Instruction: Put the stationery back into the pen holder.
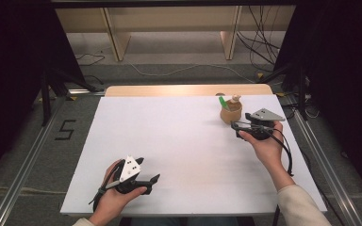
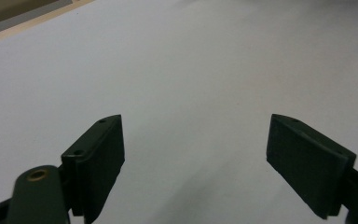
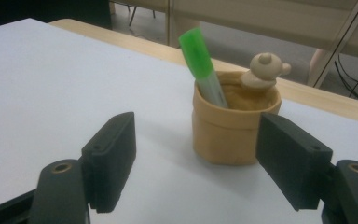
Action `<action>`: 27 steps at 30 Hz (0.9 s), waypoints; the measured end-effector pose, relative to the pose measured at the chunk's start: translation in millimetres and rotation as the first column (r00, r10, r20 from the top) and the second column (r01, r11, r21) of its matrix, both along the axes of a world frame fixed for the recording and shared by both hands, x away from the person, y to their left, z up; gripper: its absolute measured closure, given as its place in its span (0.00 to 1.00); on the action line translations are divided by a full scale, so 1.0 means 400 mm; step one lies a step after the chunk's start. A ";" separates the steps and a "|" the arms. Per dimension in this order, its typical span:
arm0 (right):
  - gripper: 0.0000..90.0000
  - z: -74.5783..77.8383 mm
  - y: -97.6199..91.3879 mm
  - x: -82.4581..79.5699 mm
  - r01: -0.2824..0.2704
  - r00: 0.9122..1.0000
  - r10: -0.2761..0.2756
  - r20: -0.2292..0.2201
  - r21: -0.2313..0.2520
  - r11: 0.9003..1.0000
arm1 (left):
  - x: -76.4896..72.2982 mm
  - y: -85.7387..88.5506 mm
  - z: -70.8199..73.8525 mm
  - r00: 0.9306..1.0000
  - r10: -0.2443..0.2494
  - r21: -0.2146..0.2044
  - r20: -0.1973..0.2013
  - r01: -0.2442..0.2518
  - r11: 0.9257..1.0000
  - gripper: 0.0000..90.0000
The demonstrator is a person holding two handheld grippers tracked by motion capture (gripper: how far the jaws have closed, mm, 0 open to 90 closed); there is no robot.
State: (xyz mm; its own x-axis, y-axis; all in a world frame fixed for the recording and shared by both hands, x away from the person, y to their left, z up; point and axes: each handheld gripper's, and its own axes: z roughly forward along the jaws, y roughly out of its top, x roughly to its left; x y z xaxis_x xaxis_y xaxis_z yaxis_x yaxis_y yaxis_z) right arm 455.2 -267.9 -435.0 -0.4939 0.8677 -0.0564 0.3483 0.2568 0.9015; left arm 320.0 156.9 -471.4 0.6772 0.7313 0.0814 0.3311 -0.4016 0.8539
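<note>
A tan cup (image 1: 230, 114) (image 3: 233, 126) with a small bear figure (image 3: 265, 70) on its rim stands at the far right of the white table top (image 1: 184, 141). A green marker (image 1: 223, 102) (image 3: 202, 67) leans inside it, cap up. My right gripper (image 1: 241, 127) (image 3: 198, 163) is open just short of the cup, nothing between its jaws. My left gripper (image 1: 152, 181) (image 2: 196, 158) is open low over bare white surface near the front left edge, holding nothing.
The white board lies on a wooden table whose bare strip (image 1: 188, 89) shows at the back. Metal rails (image 1: 23, 165) run along both sides on the floor. Cables (image 1: 259, 47) and shelf legs (image 1: 115, 40) stand beyond the table.
</note>
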 end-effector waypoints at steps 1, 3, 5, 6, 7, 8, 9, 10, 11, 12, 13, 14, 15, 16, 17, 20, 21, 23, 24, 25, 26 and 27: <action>0.33 -0.001 -0.001 -0.003 0.001 1.000 -0.001 -0.005 0.004 1.000 | 0.000 0.000 0.000 1.000 0.001 -0.002 -0.001 -0.001 1.000 0.21; 0.32 -0.004 -0.004 -0.010 0.002 1.000 -0.002 -0.016 0.008 1.000 | 0.000 -0.001 -0.001 1.000 0.001 -0.001 0.000 -0.001 1.000 0.21; 0.32 -0.006 -0.007 -0.016 -0.005 1.000 0.005 -0.027 0.012 1.000 | 0.000 -0.001 -0.001 1.000 0.001 -0.001 0.000 -0.001 1.000 0.21; 0.32 -0.008 -0.008 -0.019 -0.007 1.000 0.007 -0.024 0.011 1.000 | 0.000 -0.001 -0.001 1.000 0.001 -0.002 -0.001 -0.001 1.000 0.21; 0.32 -0.008 -0.009 -0.023 -0.009 1.000 0.010 -0.026 0.012 1.000 | 0.000 -0.001 -0.001 1.000 0.001 -0.002 -0.002 -0.001 1.000 0.21; 0.32 -0.008 -0.009 -0.028 -0.010 0.999 0.010 -0.031 0.013 1.000 | 0.000 -0.001 -0.001 1.000 0.001 -0.001 0.000 -0.001 1.000 0.21; 0.32 -0.009 -0.010 -0.032 -0.016 0.999 0.016 -0.031 0.013 1.000 | 0.000 -0.001 -0.001 1.000 0.001 -0.001 0.000 -0.001 1.000 0.21; 0.32 -0.010 -0.010 -0.037 -0.018 0.999 0.019 -0.031 0.019 1.000 | 0.000 -0.001 0.000 1.000 0.002 -0.001 0.000 -0.002 1.000 0.21; 0.32 -0.011 -0.010 -0.042 -0.022 0.999 0.022 -0.031 0.018 1.000 | 0.000 0.000 0.000 1.000 0.001 0.000 0.000 -0.001 1.000 0.21; 0.32 -0.011 -0.011 -0.047 -0.023 0.999 0.024 -0.033 0.015 1.000 | -0.001 -0.001 -0.001 1.000 0.003 -0.002 -0.001 -0.003 1.000 0.21; 0.32 -0.013 -0.012 -0.052 -0.027 0.999 0.028 -0.035 0.014 1.000 | 0.000 -0.001 -0.001 1.000 0.002 0.000 0.000 -0.002 1.000 0.21; 0.32 -0.014 -0.012 -0.058 -0.027 0.999 0.028 -0.038 0.017 0.999 | 0.000 -0.001 -0.001 1.000 0.002 0.000 0.000 -0.002 1.000 0.21; 0.32 -0.016 -0.012 -0.064 -0.031 0.999 0.032 -0.040 0.019 0.999 | 0.000 -0.001 -0.001 1.000 0.002 -0.001 0.000 -0.002 1.000 0.21; 0.32 -0.018 -0.013 -0.069 -0.036 0.999 0.037 -0.039 0.020 0.999 | 0.000 -0.001 -0.001 1.000 0.002 0.000 0.000 -0.002 1.000 0.21; 0.32 -0.020 -0.012 -0.076 -0.035 0.998 0.036 -0.045 0.022 0.999 | 0.000 -0.001 -0.001 1.000 0.002 -0.002 -0.001 -0.002 1.000 0.21; 0.32 -0.027 -0.013 -0.092 -0.044 0.998 0.045 -0.051 0.018 0.999 | 0.000 -0.001 -0.001 1.000 0.002 0.000 -0.001 -0.002 1.000 0.21; 0.32 -0.029 -0.013 -0.098 -0.047 0.998 0.048 -0.051 0.020 0.999 | 0.000 -0.001 -0.001 1.000 0.002 0.000 -0.001 -0.002 1.000 0.21; 0.32 -0.034 -0.012 -0.109 -0.054 0.997 0.055 -0.054 0.019 0.998 | 0.000 -0.002 -0.002 1.000 0.001 -0.001 -0.004 -0.001 1.000 0.21; 0.32 -0.036 -0.012 -0.114 -0.057 0.997 0.058 -0.051 0.018 0.998 | 0.000 -0.002 -0.002 1.000 0.001 0.000 -0.003 -0.001 1.000 0.21; 0.32 -0.039 -0.011 -0.118 -0.064 0.996 0.065 -0.058 0.018 0.998 | 0.000 -0.002 -0.002 1.000 0.002 0.000 -0.003 -0.002 1.000 0.21; 0.32 -0.041 -0.010 -0.124 -0.061 0.996 0.062 -0.061 0.019 0.998 | 0.000 -0.002 -0.002 1.000 0.003 0.001 -0.002 -0.003 1.000 0.21; 0.32 -0.043 -0.010 -0.129 -0.065 0.996 0.066 -0.058 0.026 0.998 | 0.000 -0.002 -0.001 1.000 0.002 0.000 -0.002 -0.002 1.000 0.21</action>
